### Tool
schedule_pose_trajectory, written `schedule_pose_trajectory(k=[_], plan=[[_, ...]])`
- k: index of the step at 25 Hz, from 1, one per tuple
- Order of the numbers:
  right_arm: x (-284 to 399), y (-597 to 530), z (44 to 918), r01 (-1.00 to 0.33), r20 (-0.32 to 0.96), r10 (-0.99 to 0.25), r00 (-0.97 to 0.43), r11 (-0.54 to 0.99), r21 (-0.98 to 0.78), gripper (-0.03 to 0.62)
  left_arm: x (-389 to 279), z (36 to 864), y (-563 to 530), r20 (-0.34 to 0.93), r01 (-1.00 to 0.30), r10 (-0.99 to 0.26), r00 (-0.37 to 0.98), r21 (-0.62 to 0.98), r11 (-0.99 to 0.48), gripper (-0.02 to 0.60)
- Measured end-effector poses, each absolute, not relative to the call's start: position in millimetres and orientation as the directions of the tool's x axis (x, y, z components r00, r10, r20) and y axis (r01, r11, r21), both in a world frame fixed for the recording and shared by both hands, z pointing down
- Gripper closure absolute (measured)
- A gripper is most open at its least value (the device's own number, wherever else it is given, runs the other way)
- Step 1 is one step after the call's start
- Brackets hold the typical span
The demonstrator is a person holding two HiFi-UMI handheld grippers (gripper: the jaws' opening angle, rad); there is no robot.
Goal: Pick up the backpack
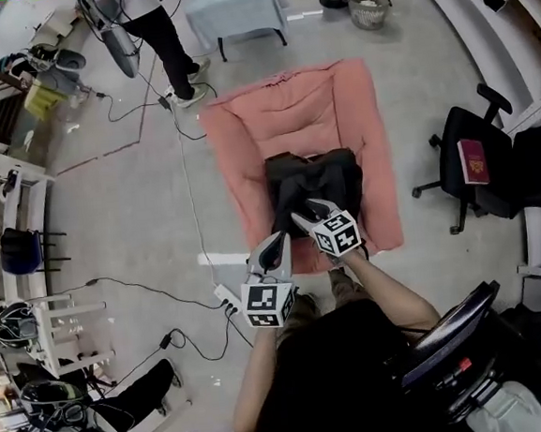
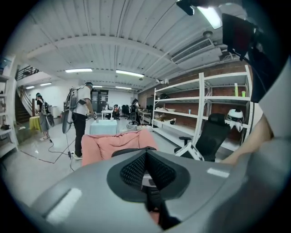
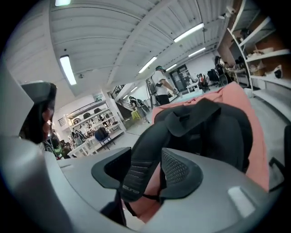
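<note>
Your right gripper [image 3: 148, 170] stands open round the strap [image 3: 141, 154] (left gripper [image 2: 146, 170] closed, empty); clamp shallow and the backpack [image 3: 213, 132] could slip.

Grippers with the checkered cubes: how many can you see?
2. The left gripper is shut, by the pink cushion's near edge. The right gripper is open around a strap of the black backpack.

The left gripper [image 2: 146, 160] has its two fingers [image 2: 134, 172] pressed tight together, and nothing is between them. Just past them a pink cushion [image 2: 113, 144] lies on the floor [image 2: 41, 159]. A thin dark edge of the backpack [image 2: 129, 150] peeks up in front of the cushion. A person [image 2: 81, 119] stands left of the cushion. A black chair [image 2: 213, 136] sits to its right, by white shelves [image 2: 191, 107].
</note>
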State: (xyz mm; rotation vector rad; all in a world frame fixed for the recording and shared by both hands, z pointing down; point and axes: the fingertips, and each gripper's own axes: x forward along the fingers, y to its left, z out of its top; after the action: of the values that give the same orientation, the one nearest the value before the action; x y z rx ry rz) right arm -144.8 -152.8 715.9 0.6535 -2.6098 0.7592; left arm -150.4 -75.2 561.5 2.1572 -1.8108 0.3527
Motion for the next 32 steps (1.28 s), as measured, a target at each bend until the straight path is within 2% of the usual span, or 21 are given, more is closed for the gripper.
schedule_pose_trajectory(k=[5, 6, 9, 10, 12, 13, 16, 18, 19, 21, 23, 24, 26, 29, 30, 31, 32], plan=[[-172, -192, 762, -0.533, 0.476, -0.276, -0.835, 0.621, -0.575, 0.272, -154, 568, -96, 0.374, -0.983, -0.909, 0.185, 0.051, -0.179, 0.578], [-179, -194, 764, -0.508, 0.456, -0.253, -0.853, 0.603, -0.615, 0.275, -156, 570, -99, 0.374, -0.980, -0.906, 0.197, 0.053, -0.191, 0.578], [-190, -185, 752, -0.377, 0.347, -0.172, -0.922, 0.609, -0.698, 0.401, -157, 584, -102, 0.390, -0.963, -0.881, 0.266, 0.082, -0.255, 0.578], [-187, -182, 746, -0.337, 0.311, -0.154, -0.938, 0.613, -0.714, 0.412, -161, 588, -102, 0.393, -0.956, -0.871, 0.294, 0.099, -0.278, 0.578], [-175, -172, 731, -0.251, 0.234, -0.109, -0.966, 0.612, -0.750, 0.512, -174, 595, -103, 0.398, -0.939, -0.851, 0.343, 0.153, -0.307, 0.575], [-167, -166, 721, -0.202, 0.191, -0.083, -0.978, 0.602, -0.773, 0.543, -181, 600, -105, 0.408, -0.927, -0.833, 0.373, 0.191, -0.321, 0.567], [-143, -155, 694, -0.099, 0.095, -0.035, -0.995, 0.563, -0.820, 0.552, -201, 631, -119, 0.462, -0.875, -0.748, 0.478, 0.327, -0.357, 0.462], [-134, -152, 684, -0.083, 0.081, -0.029, -0.996, 0.584, -0.807, 0.554, -201, 658, -134, 0.475, -0.827, -0.688, 0.549, 0.427, -0.366, 0.434], [-131, -151, 680, -0.079, 0.078, -0.027, -0.997, 0.601, -0.795, 0.556, -193, 669, -139, 0.462, -0.776, -0.641, 0.612, 0.505, -0.377, 0.409], [-130, -147, 673, -0.069, 0.077, -0.015, -0.997, 0.631, -0.772, 0.556, -160, 679, -142, 0.361, -0.588, -0.512, 0.779, 0.704, -0.398, 0.362], [-127, -143, 670, -0.069, 0.100, 0.009, -0.995, 0.658, -0.750, 0.559, -127, 675, -139, 0.195, -0.359, -0.404, 0.894, 0.852, -0.382, 0.363], [-122, -143, 671, -0.073, 0.114, 0.018, -0.993, 0.665, -0.743, 0.569, -115, 674, -139, 0.131, -0.281, -0.380, 0.916, 0.884, -0.373, 0.387], [-104, -143, 673, -0.081, 0.134, 0.029, -0.991, 0.669, -0.739, 0.569, -95, 676, -140, 0.059, -0.205, -0.364, 0.930, 0.903, -0.378, 0.393], [-66, -147, 674, -0.103, 0.145, 0.006, -0.989, 0.672, -0.733, 0.568, -63, 678, -146, 0.029, -0.178, -0.375, 0.927, 0.912, -0.371, 0.397], [-50, -152, 678, -0.129, 0.158, -0.020, -0.987, 0.675, -0.727, 0.567, -56, 679, -152, 0.026, -0.180, -0.401, 0.916, 0.918, -0.353, 0.436], [-33, -160, 684, -0.173, 0.179, -0.061, -0.982, 0.674, -0.719, 0.525, -52, 680, -158, 0.009, -0.169, -0.438, 0.899, 0.929, -0.329, 0.507], [-16, -170, 693, -0.236, 0.213, -0.118, -0.970, 0.669, -0.705, 0.480, -52, 677, -163, -0.030, -0.132, -0.476, 0.879, 0.943, -0.304, 0.551]])
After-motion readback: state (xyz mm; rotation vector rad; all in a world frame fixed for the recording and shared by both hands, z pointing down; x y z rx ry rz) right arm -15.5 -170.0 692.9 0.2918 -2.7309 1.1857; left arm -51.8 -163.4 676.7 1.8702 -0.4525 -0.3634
